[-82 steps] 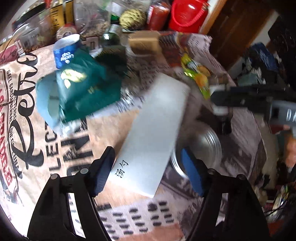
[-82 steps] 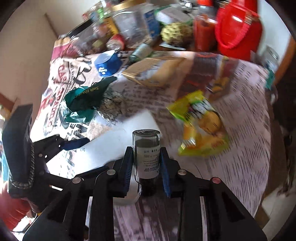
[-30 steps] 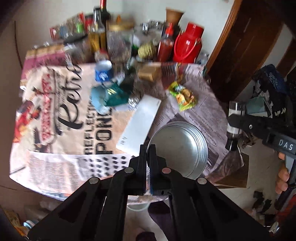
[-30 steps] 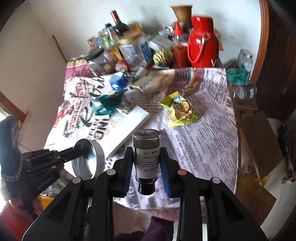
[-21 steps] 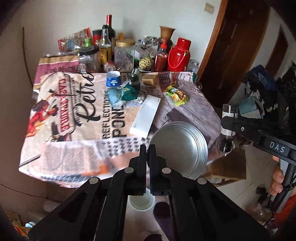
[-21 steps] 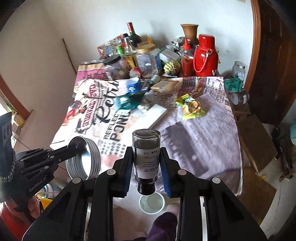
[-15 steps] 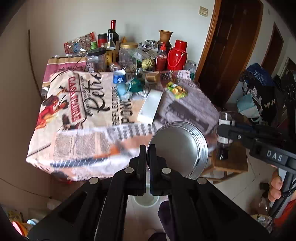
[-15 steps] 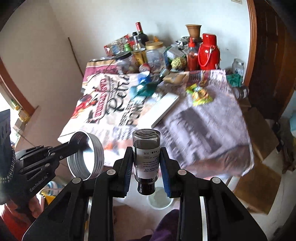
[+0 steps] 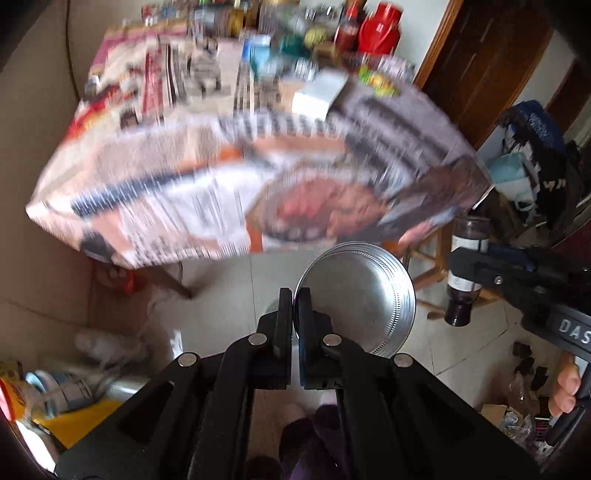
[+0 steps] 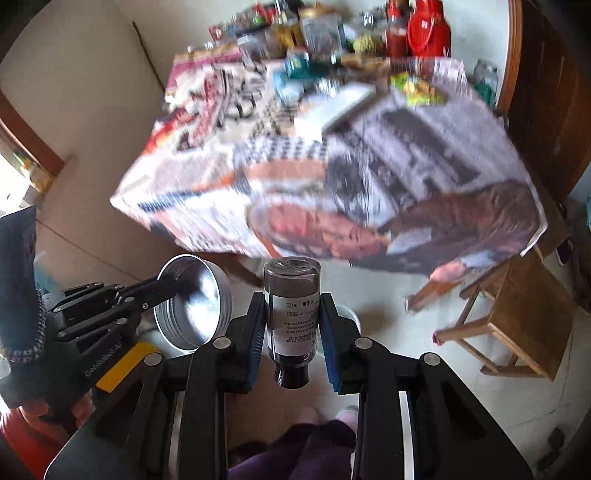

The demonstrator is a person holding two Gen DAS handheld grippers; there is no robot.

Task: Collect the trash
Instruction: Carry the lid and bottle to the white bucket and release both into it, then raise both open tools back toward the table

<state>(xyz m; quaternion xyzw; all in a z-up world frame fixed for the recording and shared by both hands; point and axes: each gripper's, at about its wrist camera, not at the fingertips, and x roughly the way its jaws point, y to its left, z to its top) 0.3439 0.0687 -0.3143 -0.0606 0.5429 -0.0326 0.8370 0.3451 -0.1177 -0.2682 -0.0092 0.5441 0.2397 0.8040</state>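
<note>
left claw: I've got it clenched right down on the rim of a shallow metal tin lid, pinching only the thin edge, so the lid hangs out to the right of the pads.

right claw: clamped on a small glass bottle, dark liquid inside, white label facing me, neck pointing back toward the camera. Looks like a solid squeeze on the body.

below me: pale tiled floor, and a round white container peeking out just behind the bottle. My guess is that's the bin, can't say for sure since most of it is hidden.

further out: wooden stool off to the right, then the table with its newspaper-print cloth, all smeared with blur. White flat box and a yellow snack packet are on it, jars and a red jug at the back.

how I'd do this bit: get each piece right over the container before letting go, bottle first since it's heavier. That edge grip on the lid looks sketchy, so no fast swings, and I'd release low so the glass doesn't bounce out.
</note>
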